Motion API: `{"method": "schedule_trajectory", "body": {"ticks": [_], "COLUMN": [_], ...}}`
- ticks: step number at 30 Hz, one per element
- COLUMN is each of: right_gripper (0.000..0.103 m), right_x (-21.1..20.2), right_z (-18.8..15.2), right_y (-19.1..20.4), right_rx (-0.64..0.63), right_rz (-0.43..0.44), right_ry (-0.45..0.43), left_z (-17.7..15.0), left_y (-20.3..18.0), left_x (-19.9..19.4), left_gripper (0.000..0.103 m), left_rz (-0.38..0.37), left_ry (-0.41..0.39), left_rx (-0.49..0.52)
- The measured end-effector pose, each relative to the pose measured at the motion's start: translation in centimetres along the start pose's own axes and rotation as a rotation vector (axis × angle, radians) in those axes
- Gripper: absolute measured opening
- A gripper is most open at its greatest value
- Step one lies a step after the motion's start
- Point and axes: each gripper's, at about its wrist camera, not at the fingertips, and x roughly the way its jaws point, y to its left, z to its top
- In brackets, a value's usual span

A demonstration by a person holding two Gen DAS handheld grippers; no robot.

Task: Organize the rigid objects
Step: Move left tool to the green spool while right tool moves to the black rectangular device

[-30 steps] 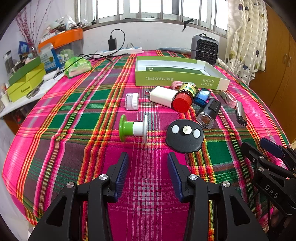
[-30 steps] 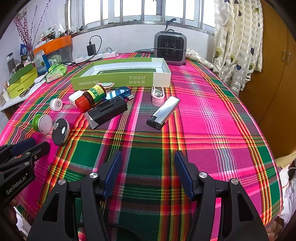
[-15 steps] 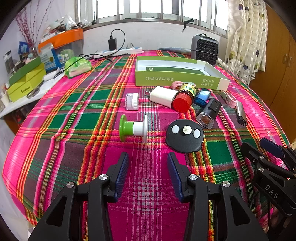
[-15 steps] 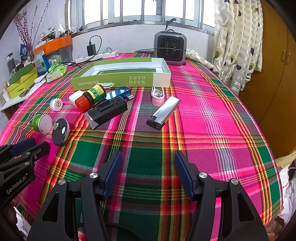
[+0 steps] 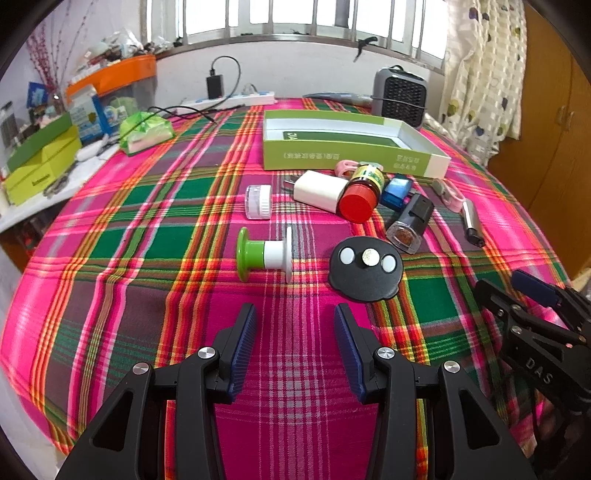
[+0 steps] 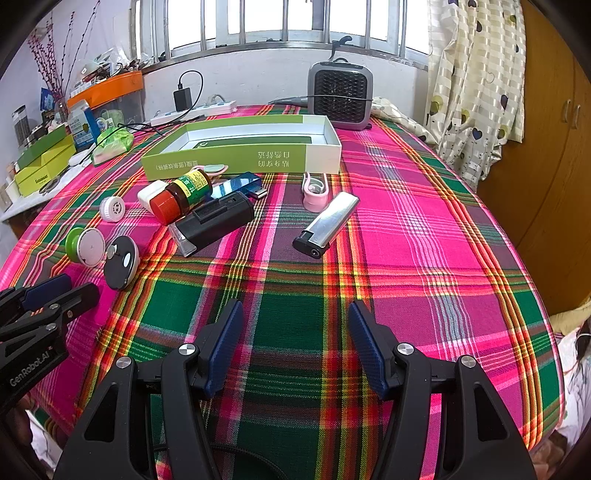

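Green-and-white stopper (image 5: 264,254) lying on its side just ahead of left gripper (image 5: 291,328), long axis crosswise, beside black disc (image 5: 365,267); both grippers' fingers apart, empty, right gripper (image 6: 295,332) farther off.

Daylight came through a barred window (image 6: 280,22) at twelve o'clock above a white wall (image 6: 258,81). A patterned curtain (image 6: 476,85) hung at two o'clock beside wooden cabinets (image 6: 554,147).

Grey fan heater (image 6: 340,95) at table's far edge; white power strip (image 5: 236,99) with black charger (image 5: 215,85) along far-left edge.
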Motion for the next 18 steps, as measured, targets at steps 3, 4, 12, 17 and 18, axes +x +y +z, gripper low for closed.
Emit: {"method": "schedule_trajectory", "body": {"ticks": [3, 4, 12, 17, 18], "right_gripper": [0.06, 0.06, 0.06, 0.06, 0.06], "right_x": [0.0, 0.0, -0.6, -0.2, -0.1], "right_z": [0.3, 0.5, 1.4, 2.8, 2.9], "right_y": [0.0, 0.0, 0.6, 0.5, 0.4], "right_rx": [-0.009, -0.013, -0.063, -0.03, -0.018], "right_rz": [0.013, 0.014, 0.063, 0.122, 0.133], "right_ry": [0.02, 0.025, -0.02, -0.021, -0.021], "left_z": [0.1, 0.1, 0.6, 1.7, 1.9], "left_y": [0.8, 1.0, 1.7, 2.3, 2.3], "left_x": [-0.3, -0.4, -1.5, -1.2, -0.9], "left_gripper": [0.042, 0.042, 0.042, 0.045, 0.045], "left_rz": [-0.052, -0.063, -0.129, -0.112, -0.101], "left_ry": [0.01, 0.014, -0.021, -0.03, -0.029], "left_rx": [-0.019, -0.024, -0.035, -0.049, -0.048]}}
